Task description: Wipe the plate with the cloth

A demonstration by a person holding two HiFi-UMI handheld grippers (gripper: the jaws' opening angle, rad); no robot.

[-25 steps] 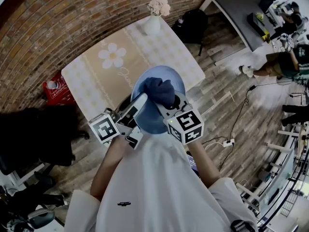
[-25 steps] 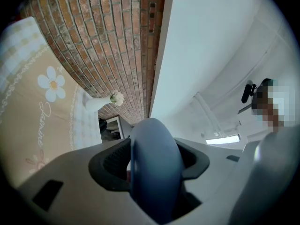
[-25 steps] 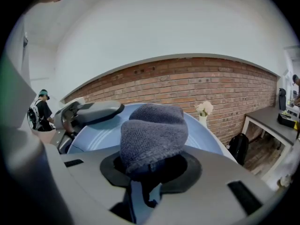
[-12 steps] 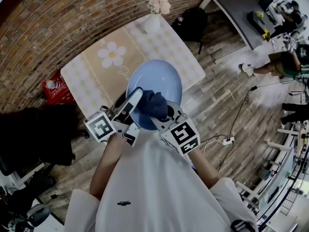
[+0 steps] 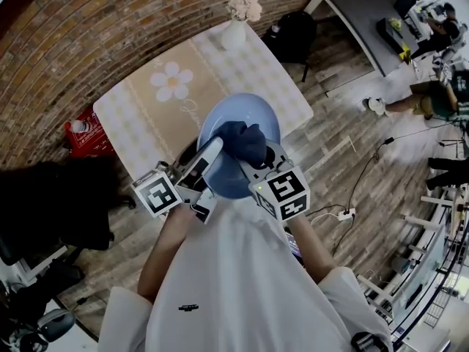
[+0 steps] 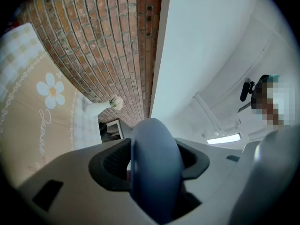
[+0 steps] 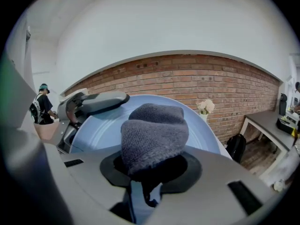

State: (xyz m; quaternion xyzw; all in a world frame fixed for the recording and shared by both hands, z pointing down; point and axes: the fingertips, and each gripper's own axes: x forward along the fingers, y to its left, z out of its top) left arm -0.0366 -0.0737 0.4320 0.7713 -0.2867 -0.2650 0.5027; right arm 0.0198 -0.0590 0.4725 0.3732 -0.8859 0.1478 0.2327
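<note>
— Since both are occupied, which holds what?
— The left hand-held gripper (image 5: 208,157) clamps the rim of the blue plate (image 5: 253,110), raised off the surface (image 5: 139,116). The right hand-held gripper (image 5: 255,158), closed on the dark knitted cloth (image 5: 240,139), presses it against the plate's face.

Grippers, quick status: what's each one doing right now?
Left gripper: shut on the rim of the plate, holding it up.
Right gripper: shut on the cloth, in front of the plate's face.

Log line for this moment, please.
left gripper: shut on plate rim | right gripper: shut on cloth | cloth against plate face | plate held off table
</note>
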